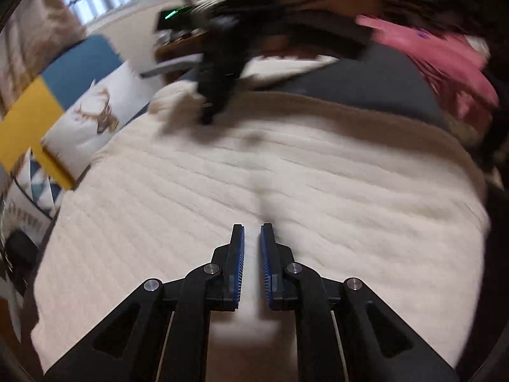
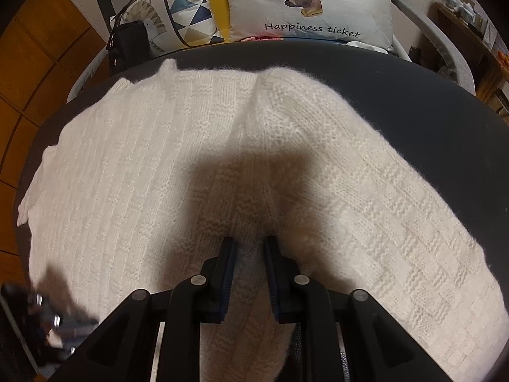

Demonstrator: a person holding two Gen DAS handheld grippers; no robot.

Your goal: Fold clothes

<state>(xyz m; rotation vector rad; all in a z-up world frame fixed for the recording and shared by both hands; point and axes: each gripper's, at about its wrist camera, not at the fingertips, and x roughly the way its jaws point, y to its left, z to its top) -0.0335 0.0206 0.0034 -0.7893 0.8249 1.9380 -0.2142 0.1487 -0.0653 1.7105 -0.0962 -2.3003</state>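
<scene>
The white knit sweater (image 2: 133, 165) lies spread over the dark round bench (image 2: 397, 102), its ribbed body to the left and a textured sleeve or flap doubled across the right, with a crease running from the far edge toward the near side. The right gripper (image 2: 248, 242) is clenched on a bunch of that knit at the near end of the crease. The left gripper (image 1: 252, 227) hovers low over the sweater (image 1: 191, 197) with its jaws nearly together and nothing visibly between them; its view is blurred. In all likelihood a fold is in hand, the right side holding the cloth. Carrying the held part over squarely calls for a level, steady pull so the soft knit does not bunch. Deer-print cushions (image 2: 308, 3) sit beyond the bench.
</scene>
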